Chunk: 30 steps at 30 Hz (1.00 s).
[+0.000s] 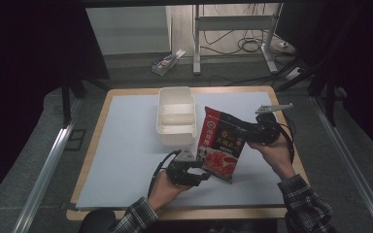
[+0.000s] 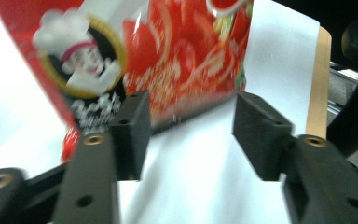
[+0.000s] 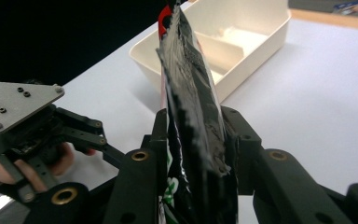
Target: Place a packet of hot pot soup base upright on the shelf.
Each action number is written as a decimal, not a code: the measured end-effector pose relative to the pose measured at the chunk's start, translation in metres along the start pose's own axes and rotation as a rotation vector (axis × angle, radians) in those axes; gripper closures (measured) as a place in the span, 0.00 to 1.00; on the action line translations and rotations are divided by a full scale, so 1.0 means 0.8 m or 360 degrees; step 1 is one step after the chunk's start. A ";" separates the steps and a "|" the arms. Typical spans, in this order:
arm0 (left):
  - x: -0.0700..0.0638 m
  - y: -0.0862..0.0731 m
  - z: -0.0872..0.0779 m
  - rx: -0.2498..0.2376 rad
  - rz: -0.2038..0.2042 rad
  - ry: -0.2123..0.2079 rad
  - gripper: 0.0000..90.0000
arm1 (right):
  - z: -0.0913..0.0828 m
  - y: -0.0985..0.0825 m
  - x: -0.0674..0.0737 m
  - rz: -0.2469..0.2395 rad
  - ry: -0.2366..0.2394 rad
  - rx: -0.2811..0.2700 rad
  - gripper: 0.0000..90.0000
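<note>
Pouch held up beside the tray.
Your right gripper (image 3: pixel 193 154) clamps the pouch (image 1: pixel 221 143) edge; keep it firm. The left gripper (image 2: pixel 189 135) gapes empty below it, near the tray (image 1: pixel 176 127).

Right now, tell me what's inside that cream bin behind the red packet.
The cream bin shows a divider and bare pale floor in both compartments. Its near right corner is covered by the red packet, which the right gripper holds clamped.

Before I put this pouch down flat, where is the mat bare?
Bare: the wide stretch of mat left of the bin, and the far right corner behind the right gripper. Crowded: the middle front, with the pouch and left gripper.
</note>
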State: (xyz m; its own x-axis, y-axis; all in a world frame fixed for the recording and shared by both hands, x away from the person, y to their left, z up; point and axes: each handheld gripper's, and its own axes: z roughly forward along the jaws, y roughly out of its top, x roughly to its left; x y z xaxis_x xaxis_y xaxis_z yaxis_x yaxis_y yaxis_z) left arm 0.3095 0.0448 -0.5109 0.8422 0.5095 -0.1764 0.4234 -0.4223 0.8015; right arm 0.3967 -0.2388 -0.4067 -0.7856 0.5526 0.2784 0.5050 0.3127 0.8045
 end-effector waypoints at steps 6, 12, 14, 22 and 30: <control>0.000 -0.004 -0.011 0.0018 -0.0017 0.0065 0.33 | -0.007 0.008 0.001 -0.0026 -0.0032 -0.0029 0.76; 0.000 -0.015 -0.024 0.0028 -0.0035 0.0132 0.27 | -0.017 0.019 0.000 -0.0033 -0.0081 -0.0048 0.76; 0.000 -0.020 -0.025 0.0039 -0.0057 0.0141 0.26 | -0.020 0.023 0.000 -0.0029 -0.0108 -0.0061 0.75; -0.006 -0.035 -0.033 0.0071 -0.0086 0.0230 0.14 | -0.032 0.042 -0.005 -0.0047 -0.0174 -0.0093 0.75; -0.003 -0.049 -0.052 0.0037 -0.0134 0.0302 0.13 | -0.035 0.060 -0.020 -0.0025 -0.0230 -0.0117 0.75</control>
State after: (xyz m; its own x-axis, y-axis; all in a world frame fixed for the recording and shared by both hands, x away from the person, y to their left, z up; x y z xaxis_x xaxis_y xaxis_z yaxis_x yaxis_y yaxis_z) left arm 0.2772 0.0913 -0.5186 0.7265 0.6748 -0.1297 0.4989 -0.3883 0.7748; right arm 0.4234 -0.2545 -0.3577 -0.7308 0.6552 0.1915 0.4617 0.2678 0.8456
